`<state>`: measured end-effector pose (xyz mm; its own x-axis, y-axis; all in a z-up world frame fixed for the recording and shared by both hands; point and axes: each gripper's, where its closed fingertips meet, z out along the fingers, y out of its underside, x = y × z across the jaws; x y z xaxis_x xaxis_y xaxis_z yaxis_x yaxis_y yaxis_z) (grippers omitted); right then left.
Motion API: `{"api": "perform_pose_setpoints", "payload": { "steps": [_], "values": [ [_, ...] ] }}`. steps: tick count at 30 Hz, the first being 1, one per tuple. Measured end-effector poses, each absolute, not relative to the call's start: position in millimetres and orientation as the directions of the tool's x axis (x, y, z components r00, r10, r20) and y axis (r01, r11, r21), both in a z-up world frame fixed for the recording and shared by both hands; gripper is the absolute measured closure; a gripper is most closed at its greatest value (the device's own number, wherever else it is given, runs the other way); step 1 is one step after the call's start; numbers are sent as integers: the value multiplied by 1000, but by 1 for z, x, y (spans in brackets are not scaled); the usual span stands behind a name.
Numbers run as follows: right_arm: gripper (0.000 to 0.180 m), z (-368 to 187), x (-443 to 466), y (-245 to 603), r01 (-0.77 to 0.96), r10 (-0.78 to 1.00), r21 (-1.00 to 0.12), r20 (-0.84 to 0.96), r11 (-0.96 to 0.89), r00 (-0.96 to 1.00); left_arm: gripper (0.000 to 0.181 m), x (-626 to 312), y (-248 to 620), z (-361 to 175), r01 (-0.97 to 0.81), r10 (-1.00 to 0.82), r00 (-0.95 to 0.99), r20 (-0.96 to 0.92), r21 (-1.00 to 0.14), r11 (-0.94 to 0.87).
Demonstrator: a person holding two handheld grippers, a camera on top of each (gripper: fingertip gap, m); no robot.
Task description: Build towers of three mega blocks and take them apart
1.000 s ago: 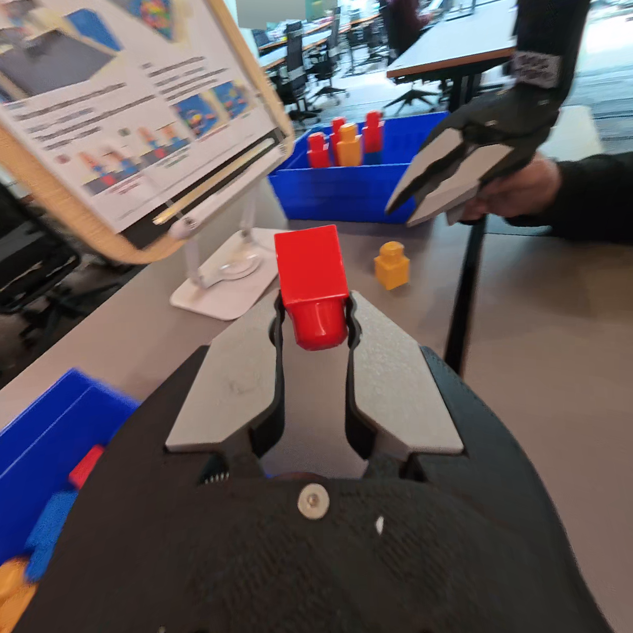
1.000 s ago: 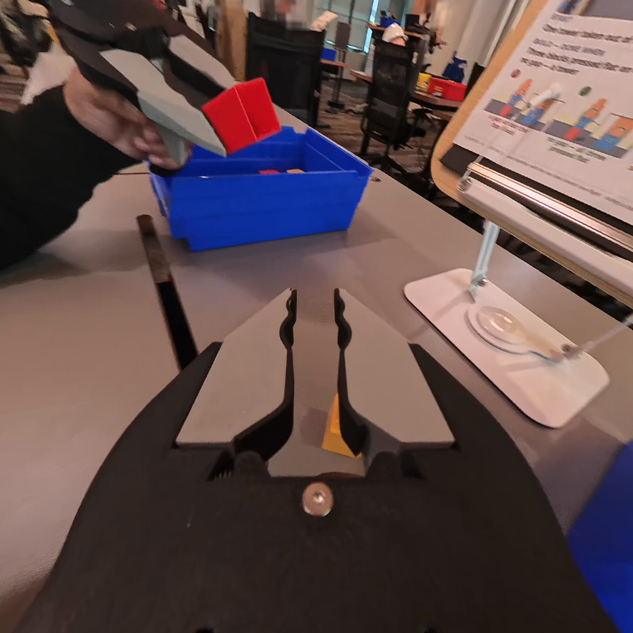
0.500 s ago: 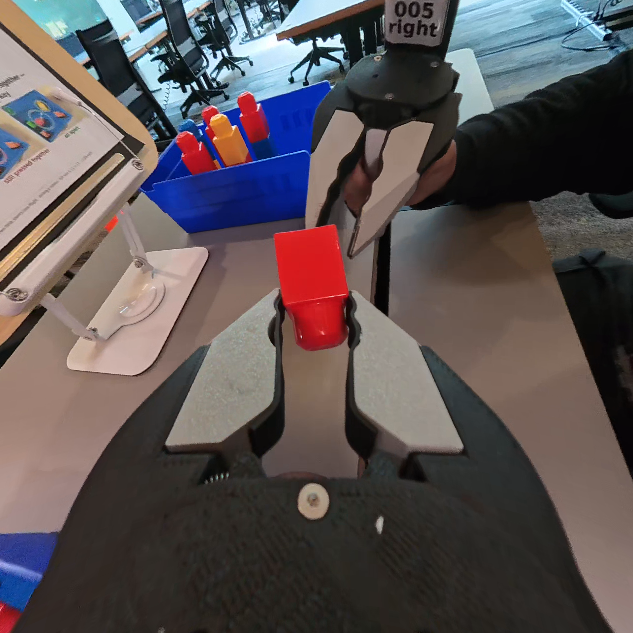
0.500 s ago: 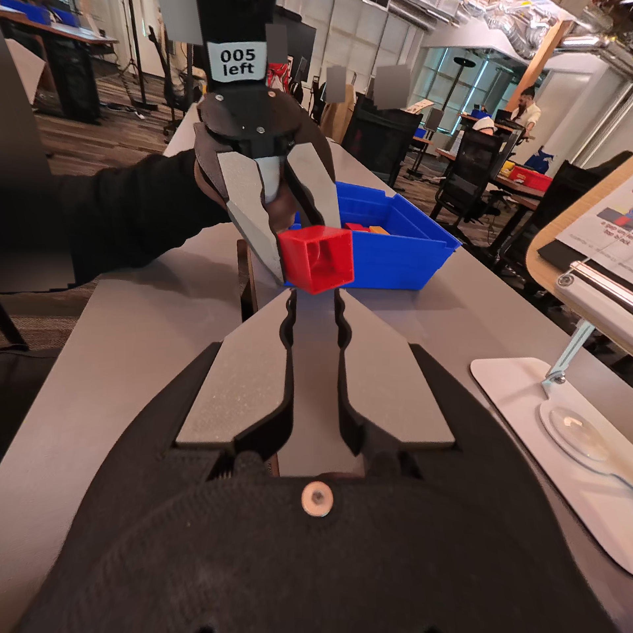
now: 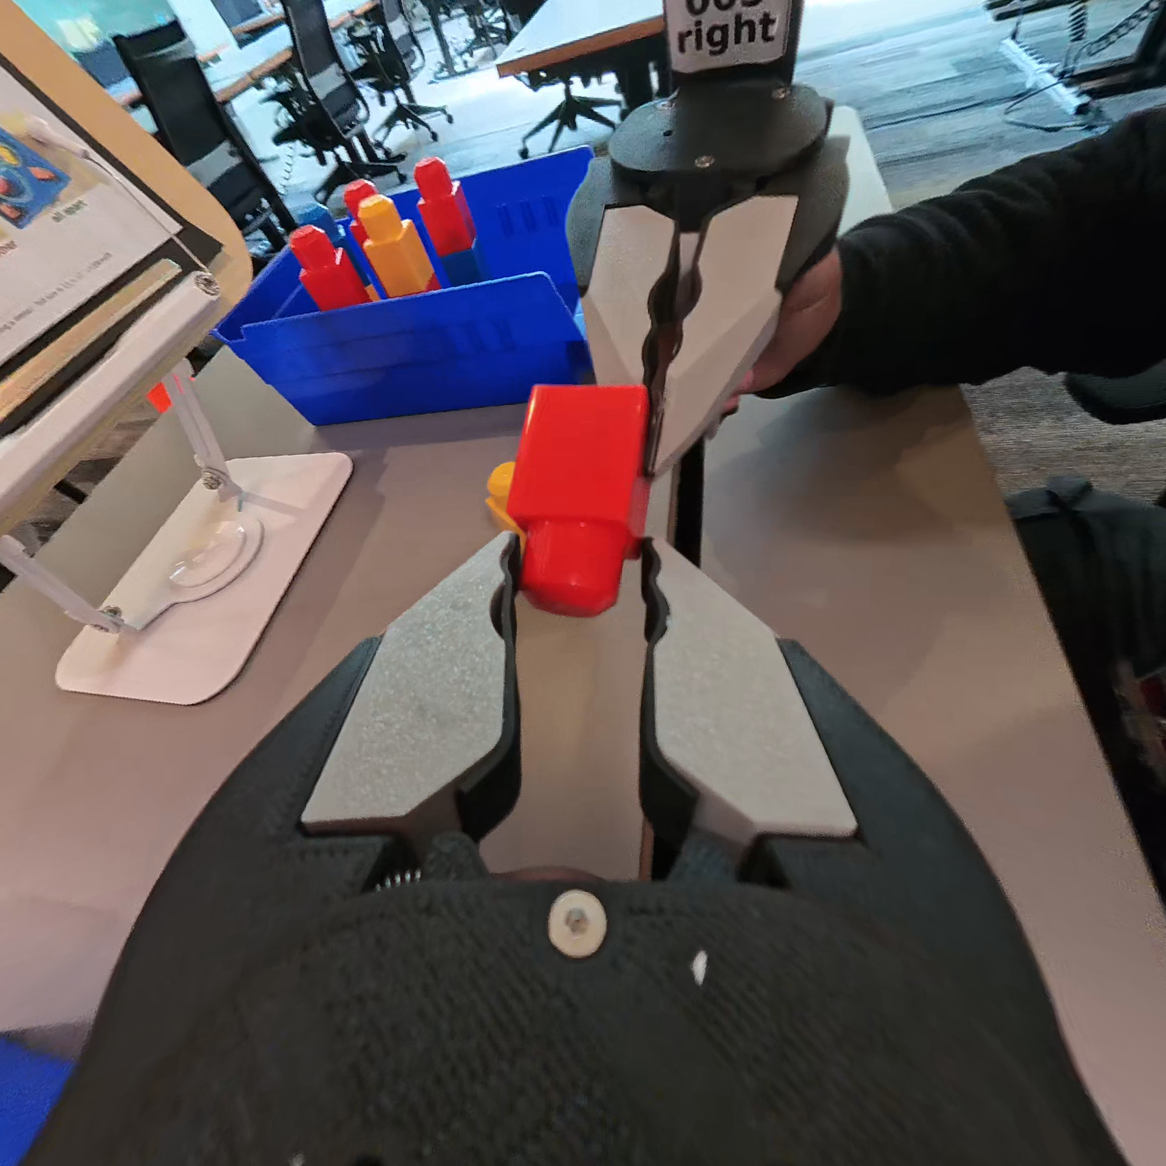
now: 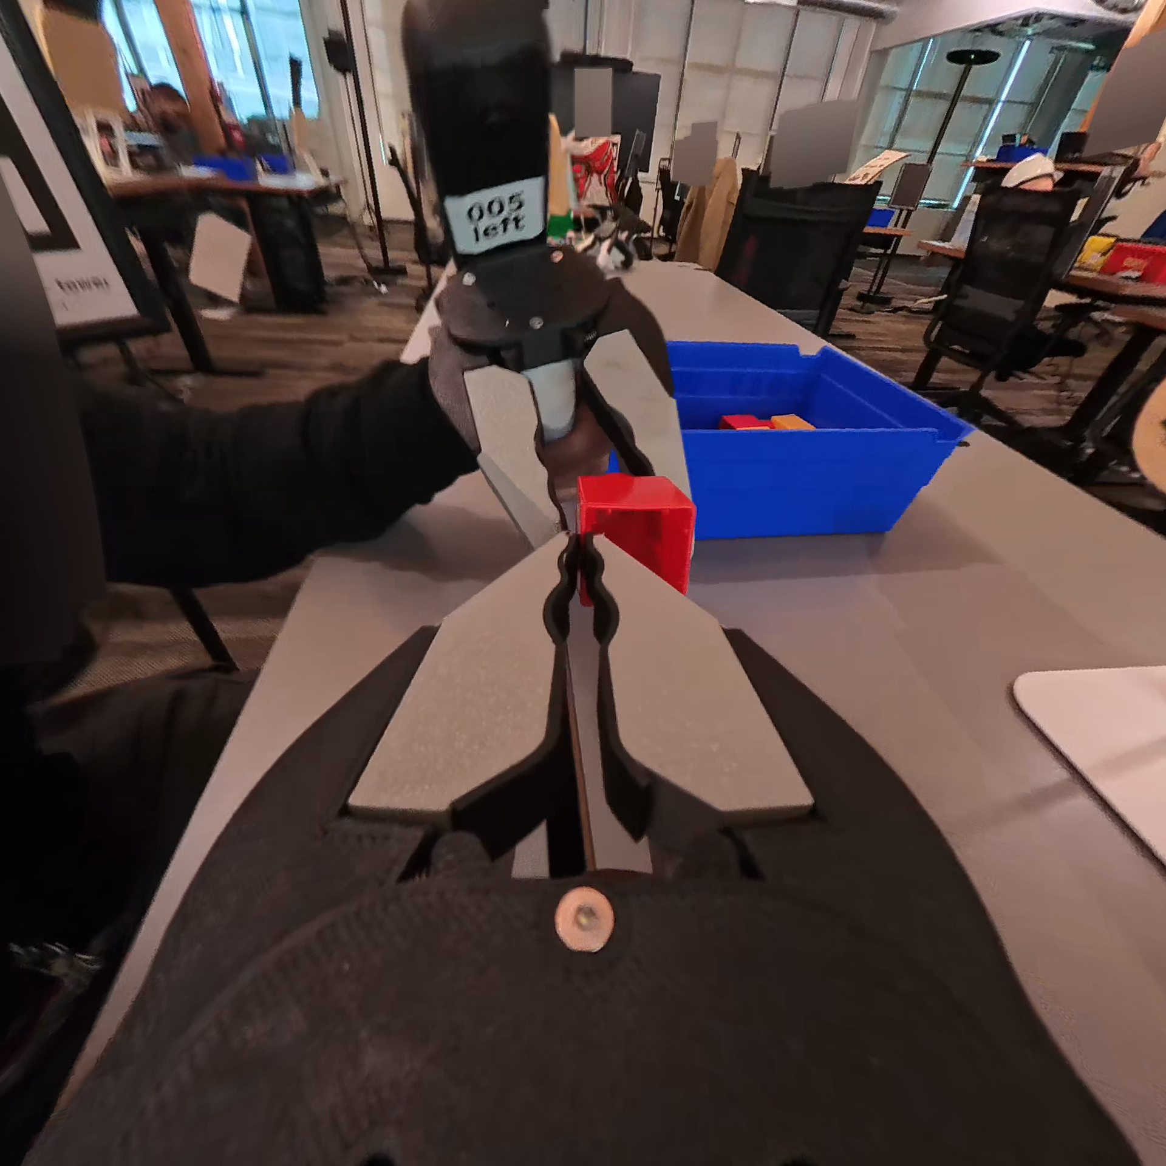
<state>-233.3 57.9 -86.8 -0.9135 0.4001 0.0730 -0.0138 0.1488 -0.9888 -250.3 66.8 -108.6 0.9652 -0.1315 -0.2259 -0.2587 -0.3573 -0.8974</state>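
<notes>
The left tool (image 5: 577,555) has its fingers closed around the round stud of a red block (image 5: 577,454), which juts forward over the desk (image 5: 852,568) with its open hollow end facing the other hand. The right tool (image 6: 579,555) is pinched nearly closed on one thin side wall of that same block, right at the corner; only a sliver of red shows between its tips.

That thin-wall pinch is the weak point. If the left tool lets go first, I'd judge the block could swing or slip out, since the right tool holds it off-centre and by very little plastic. If both pull in different directions, the stud could twist out of the left fingers (it is round and smooth, so it would roll easily).

A yellow block (image 5: 501,489) sits on the desk just behind and below the red one, mostly hidden. Dropping the red block could knock it, and lowering blind could miss its stud.

Farther back, a blue bin (image 5: 410,353) holds upright finished towers (image 5: 394,252) in red, yellow and blue. A white stand (image 5: 208,568) with an instruction board stands to the left, close enough for a stray swing to clip it. A second blue bin (image 6: 814,479) with loose blocks lies behind the left tool.
</notes>
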Motion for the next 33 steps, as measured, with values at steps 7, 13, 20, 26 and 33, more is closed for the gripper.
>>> {"api": "perform_pose_setpoints", "payload": {
  "steps": [7,13,20,26,33],
  "values": [
    [180,-62,-238,75,225,305,-964,-258,-139,-917,156,-267,72,-93,-409,28,902,-431,-872,-271],
    [180,-58,-238,81,447,134,-864,-484,-233,-865,149,-263,73,-98,-359,3,928,-374,-893,-273],
    [180,-72,-239,75,600,81,-779,-620,-185,-780,137,-261,75,-93,-426,27,896,-444,-873,-237],
    [180,-70,-240,77,693,-17,-685,-708,-227,-706,146,-254,76,-91,-426,0,900,-435,-882,-201],
    [180,-78,-241,73,744,-35,-633,-756,-214,-654,146,-247,78,-93,-446,-28,893,-449,-876,-183]
  ]
}}
